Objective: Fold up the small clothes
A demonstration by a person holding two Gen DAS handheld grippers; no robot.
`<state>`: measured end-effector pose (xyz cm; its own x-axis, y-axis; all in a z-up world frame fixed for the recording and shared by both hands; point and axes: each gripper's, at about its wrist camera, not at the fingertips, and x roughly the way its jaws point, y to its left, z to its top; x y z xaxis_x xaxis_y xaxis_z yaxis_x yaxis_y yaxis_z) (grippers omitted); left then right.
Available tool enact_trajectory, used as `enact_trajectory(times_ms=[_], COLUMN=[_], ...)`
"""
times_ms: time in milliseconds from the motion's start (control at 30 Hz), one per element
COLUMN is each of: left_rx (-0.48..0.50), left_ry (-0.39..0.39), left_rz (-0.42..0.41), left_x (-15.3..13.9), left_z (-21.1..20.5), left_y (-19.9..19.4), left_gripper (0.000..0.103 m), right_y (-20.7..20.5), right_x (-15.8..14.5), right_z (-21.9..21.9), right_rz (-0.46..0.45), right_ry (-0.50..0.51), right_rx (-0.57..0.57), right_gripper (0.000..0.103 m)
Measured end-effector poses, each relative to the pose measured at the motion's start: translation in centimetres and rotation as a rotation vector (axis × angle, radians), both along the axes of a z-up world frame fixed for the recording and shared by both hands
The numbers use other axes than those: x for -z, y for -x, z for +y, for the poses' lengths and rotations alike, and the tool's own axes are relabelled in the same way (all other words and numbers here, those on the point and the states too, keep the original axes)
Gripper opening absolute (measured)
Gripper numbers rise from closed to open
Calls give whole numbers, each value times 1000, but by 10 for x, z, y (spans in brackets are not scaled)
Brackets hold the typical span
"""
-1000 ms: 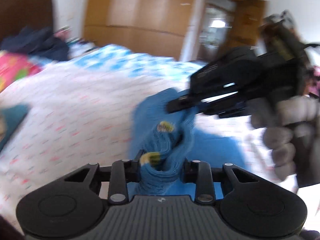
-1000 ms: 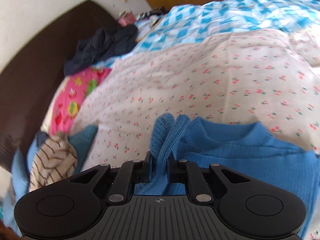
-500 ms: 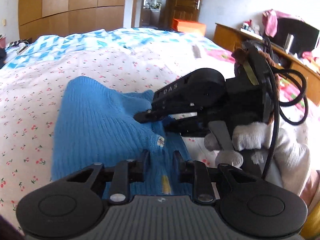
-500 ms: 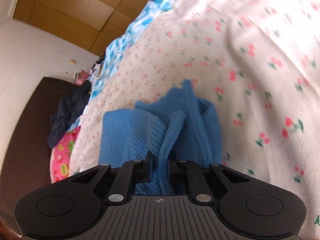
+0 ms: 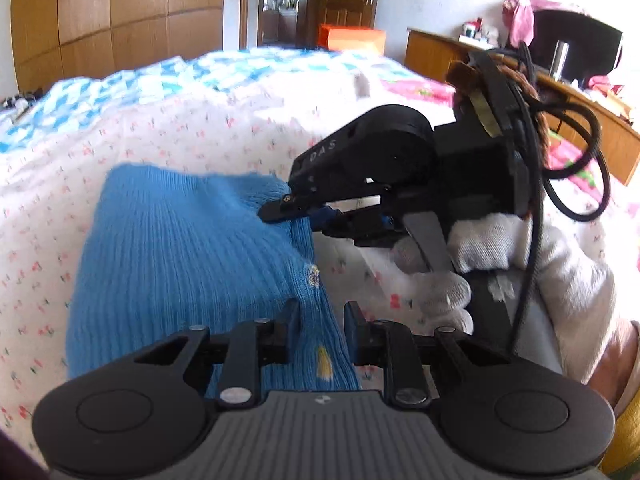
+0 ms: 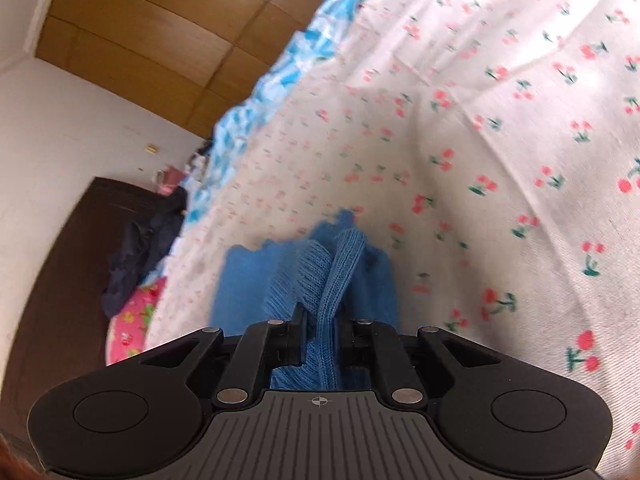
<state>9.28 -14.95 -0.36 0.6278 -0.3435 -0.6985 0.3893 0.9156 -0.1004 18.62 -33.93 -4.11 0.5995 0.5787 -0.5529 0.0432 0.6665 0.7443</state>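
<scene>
A blue knitted sweater [image 5: 180, 260] lies spread on the white cherry-print bed cover [image 5: 200, 136]. My left gripper [image 5: 320, 320] is shut on the sweater's near right edge, which carries small yellow marks. My right gripper [image 5: 280, 216], held by a white-gloved hand [image 5: 480, 240], pinches the far right edge of the same sweater, low over the bed. In the right wrist view, a ribbed fold of the sweater [image 6: 340, 272] is clamped between the fingers of the right gripper [image 6: 322, 316]. The rest of the garment lies on the bed cover [image 6: 480, 120] beyond.
A blue checked blanket [image 5: 240, 68] covers the far part of the bed, with a wooden wardrobe [image 5: 120, 20] and a door behind. A cluttered wooden desk [image 5: 440, 52] stands at the right. Dark clothes [image 6: 136, 256] and pink fabric [image 6: 132, 328] lie by the dark headboard [image 6: 60, 280].
Both grippers swung across and down with the sweater in them. The bunched, hanging sweater now lies spread flat on the bed. The left jaws have narrowed on its edge.
</scene>
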Motion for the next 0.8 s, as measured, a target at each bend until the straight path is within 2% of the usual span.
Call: enact_trajectory(times_ms=[167, 367, 433, 567, 700, 800], left_rx=[19, 33, 52, 63, 40, 70], left_ry=[-17, 7, 13, 5, -62, -173], left_rz=[-26, 3, 3, -4, -52, -122], left_x=[-3, -5, -10, -20, -25, -20], left_z=[-2, 3, 6, 21, 34, 31], left_y=[8, 19, 26, 42, 55, 61], left_gripper=[28, 29, 36, 43, 51, 53], right_y=[4, 3, 3, 3, 2, -1], right_x=[-1, 9, 10, 11, 11, 12], right_z=[-3, -7, -8, -9, -9, -10], right_rz=[-10, 25, 24, 21, 21, 23], right_ry=[-15, -53, -61, -69, -73, -77], right_rx=[-1, 5, 4, -4, -9, -13], right_gripper=[12, 12, 12, 13, 13, 13])
